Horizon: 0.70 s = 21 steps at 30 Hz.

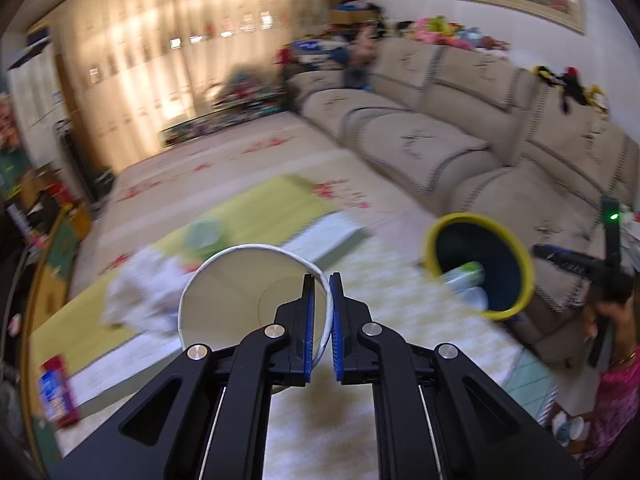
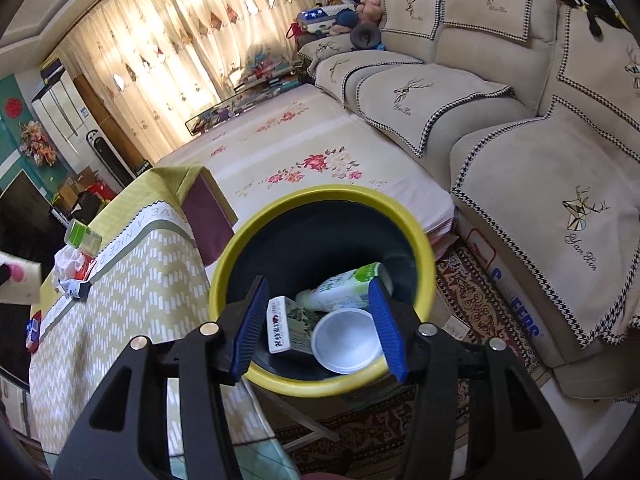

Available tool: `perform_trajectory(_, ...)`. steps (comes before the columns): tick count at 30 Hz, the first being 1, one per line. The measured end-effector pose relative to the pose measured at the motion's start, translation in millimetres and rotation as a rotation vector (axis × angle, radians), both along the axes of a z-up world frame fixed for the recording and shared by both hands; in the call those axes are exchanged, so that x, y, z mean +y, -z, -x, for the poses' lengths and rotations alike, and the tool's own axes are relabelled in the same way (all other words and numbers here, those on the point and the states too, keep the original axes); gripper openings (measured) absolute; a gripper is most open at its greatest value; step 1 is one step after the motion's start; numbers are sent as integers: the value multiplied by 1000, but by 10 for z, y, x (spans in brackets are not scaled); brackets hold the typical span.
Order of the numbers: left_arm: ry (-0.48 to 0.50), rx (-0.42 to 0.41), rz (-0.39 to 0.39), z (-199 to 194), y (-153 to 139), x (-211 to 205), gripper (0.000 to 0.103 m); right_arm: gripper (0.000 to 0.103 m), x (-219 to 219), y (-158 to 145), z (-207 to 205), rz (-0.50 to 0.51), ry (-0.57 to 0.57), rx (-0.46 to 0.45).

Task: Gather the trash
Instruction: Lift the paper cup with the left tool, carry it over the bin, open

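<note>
Paper cup showing cream inside, white rim. Left gripper wearing black arms, blue pads; right gripper matching, black with blue pads. Bin glowing yellow at rim, dark navy within. Bottle in bin showing white with green. Small box showing white with dark print. Tablecloth running yellow-green with white chevron pattern. Sofa sitting beige, black-and-white houndstooth trim, deer motifs. Floor rug showing red-brown ornate pattern.

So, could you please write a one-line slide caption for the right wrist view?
Open right gripper hovers over yellow-rimmed bin holding a bottle, carton and white cup.
</note>
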<state>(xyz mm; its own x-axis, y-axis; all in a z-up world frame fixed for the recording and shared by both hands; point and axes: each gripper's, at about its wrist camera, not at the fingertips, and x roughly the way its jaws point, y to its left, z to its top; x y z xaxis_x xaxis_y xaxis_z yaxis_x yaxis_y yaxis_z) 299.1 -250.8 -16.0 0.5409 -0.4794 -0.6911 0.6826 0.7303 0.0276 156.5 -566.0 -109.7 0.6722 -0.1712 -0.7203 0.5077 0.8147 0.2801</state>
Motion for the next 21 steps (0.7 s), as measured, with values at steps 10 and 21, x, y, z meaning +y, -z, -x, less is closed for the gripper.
perform_trajectory(10,244,95,7,355,307,-1807,8,50,-331,20,426,-12,44,-10)
perform_trajectory(21,310,170,-61,278,780,-3031,8,50,-591,129,613,-45,83,4)
